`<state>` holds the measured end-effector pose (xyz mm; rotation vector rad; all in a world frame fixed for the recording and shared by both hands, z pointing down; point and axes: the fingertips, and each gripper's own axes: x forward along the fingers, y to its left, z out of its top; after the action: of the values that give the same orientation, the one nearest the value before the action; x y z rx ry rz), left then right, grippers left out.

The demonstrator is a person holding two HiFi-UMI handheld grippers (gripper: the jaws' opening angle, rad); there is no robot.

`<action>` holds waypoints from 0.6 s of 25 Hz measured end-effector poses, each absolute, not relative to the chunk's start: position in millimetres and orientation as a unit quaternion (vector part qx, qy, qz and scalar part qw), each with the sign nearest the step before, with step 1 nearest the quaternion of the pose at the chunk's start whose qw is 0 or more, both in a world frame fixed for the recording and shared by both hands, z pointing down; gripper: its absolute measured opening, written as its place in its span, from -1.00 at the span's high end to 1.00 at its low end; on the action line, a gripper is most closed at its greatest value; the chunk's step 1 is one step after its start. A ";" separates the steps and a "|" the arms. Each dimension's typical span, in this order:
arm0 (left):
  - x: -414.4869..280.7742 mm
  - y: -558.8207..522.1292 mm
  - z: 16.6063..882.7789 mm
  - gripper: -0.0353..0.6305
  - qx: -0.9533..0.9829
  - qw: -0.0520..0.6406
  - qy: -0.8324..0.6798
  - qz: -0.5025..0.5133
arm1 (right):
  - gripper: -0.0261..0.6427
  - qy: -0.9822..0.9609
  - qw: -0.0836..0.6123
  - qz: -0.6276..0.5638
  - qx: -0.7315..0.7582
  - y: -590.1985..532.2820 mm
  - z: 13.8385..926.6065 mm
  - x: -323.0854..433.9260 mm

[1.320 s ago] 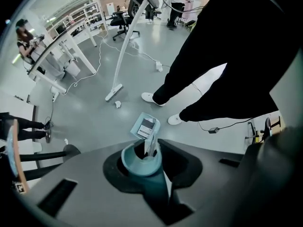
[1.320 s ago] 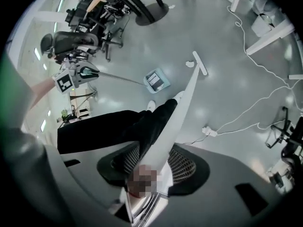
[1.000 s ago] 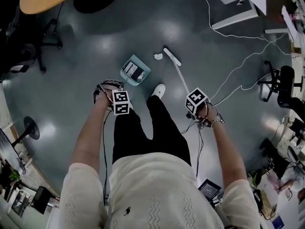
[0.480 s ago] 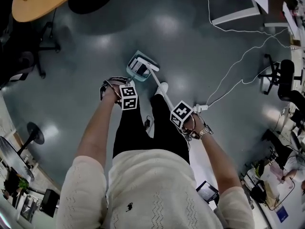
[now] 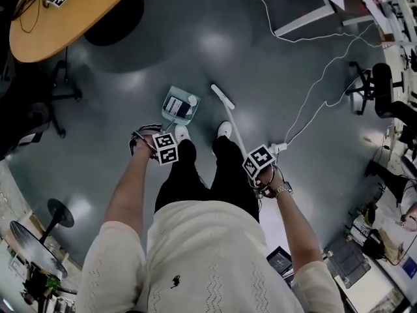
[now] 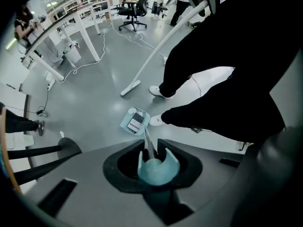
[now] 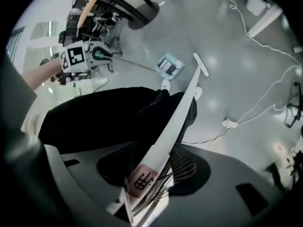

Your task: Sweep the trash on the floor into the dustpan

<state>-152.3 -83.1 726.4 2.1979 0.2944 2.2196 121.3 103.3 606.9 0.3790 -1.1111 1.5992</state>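
The teal dustpan (image 5: 171, 96) sits flat on the floor (image 5: 280, 64), straight ahead of the left gripper (image 6: 154, 163) and just in front of the person's left shoe (image 5: 181, 134). It is a shallow, squarish plastic tray with rounded corners. A thin pale stem (image 6: 147, 143) rises from it to a teal rounded handle end (image 6: 158, 168), and the left gripper's jaws are clamped on that end. A small white crumpled scrap of trash (image 5: 192, 100) lies at the pan's right edge. A flat dark-and-white patch (image 5: 176, 107) covers the pan's middle; I cannot tell whether it is trash or a label.

Just right of the pan, near it but apart, lies the broom head (image 5: 222, 96), a short white bar set slantwise on the floor. Its long white handle (image 7: 182, 112) is smooth and flattened, with a red-outlined label near the top, and it runs back past the right shoe (image 5: 225, 130) to the right gripper (image 7: 150, 176). That gripper's mesh-textured jaws are closed on the handle.

The floor is grey-green and glossy, with soft bright patches of light on it. White cables (image 5: 306, 103) trail across it to the right. A round wooden tabletop (image 5: 58, 18) stands at the upper left, well apart from the pan.
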 end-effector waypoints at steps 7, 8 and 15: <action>-143.9 -83.0 729.7 0.62 0.697 0.000 0.096 0.711 | 0.32 -0.439 0.481 0.732 0.200 100.9 604.1 114.5; -141.8 -82.2 729.3 0.62 0.697 0.001 0.095 0.711 | 0.32 -0.438 0.480 0.734 0.196 103.3 603.1 115.8; -150.0 -87.7 731.4 0.62 0.694 0.004 0.090 0.714 | 0.32 -0.451 0.492 0.721 0.186 100.0 599.8 114.8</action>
<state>-150.0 -87.7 731.4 2.1738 0.2828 2.2387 114.8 100.0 599.8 0.4516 -1.0945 1.7510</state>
